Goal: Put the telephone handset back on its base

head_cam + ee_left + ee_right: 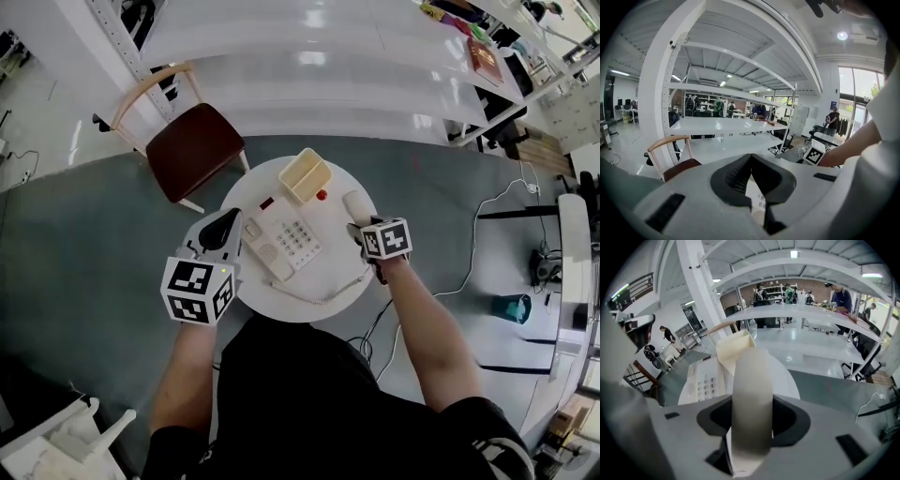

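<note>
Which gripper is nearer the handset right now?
Right. The right gripper is shut on the handset. The left gripper is shut and empty, on the other side of the telephone base.

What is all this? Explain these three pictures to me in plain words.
There is no robot here: a person holds a two-jaw gripper in each hand. One picture comes from a camera on the person's head, looking down. The other two come from cameras riding on the grippers, looking along their jaws. On the round white table stand a telephone base with a keypad and a cream box, with a small red thing beside it. The right gripper is clamped on the handset, to the right of the base. The left gripper is shut and empty.
</note>
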Demonstrator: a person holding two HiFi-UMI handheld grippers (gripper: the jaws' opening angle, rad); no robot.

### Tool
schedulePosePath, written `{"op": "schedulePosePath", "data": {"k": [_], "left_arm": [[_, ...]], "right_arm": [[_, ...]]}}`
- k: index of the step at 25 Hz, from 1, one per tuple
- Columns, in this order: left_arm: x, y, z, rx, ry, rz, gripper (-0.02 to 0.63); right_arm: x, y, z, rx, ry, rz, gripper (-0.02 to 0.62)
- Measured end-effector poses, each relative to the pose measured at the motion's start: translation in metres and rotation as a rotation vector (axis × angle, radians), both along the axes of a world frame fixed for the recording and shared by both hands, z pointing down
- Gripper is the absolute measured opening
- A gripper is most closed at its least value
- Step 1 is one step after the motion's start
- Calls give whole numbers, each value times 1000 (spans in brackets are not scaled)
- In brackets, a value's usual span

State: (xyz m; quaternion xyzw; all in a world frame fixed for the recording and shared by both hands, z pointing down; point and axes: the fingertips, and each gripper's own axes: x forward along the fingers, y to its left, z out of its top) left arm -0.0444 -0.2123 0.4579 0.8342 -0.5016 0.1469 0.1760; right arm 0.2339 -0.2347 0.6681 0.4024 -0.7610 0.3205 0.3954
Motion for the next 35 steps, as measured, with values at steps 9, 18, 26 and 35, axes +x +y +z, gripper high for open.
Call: {"op": "schedulePosePath", "data": {"k": [9, 18, 26, 35], "left_arm": [[-7, 12, -37, 71, -44, -25, 9], [-49, 8, -49, 105, -4, -16, 9], [-96, 16, -52, 144, -54, 90, 9], [-121, 40, -23, 92, -57, 227, 11]], "right_arm": [[-27, -7, -96, 192, -190, -53, 209], [-107, 15, -165, 296, -263, -146, 209], [-188, 50, -180, 323, -245, -187, 209], [-248, 100, -132, 264, -186, -189, 209]]}}
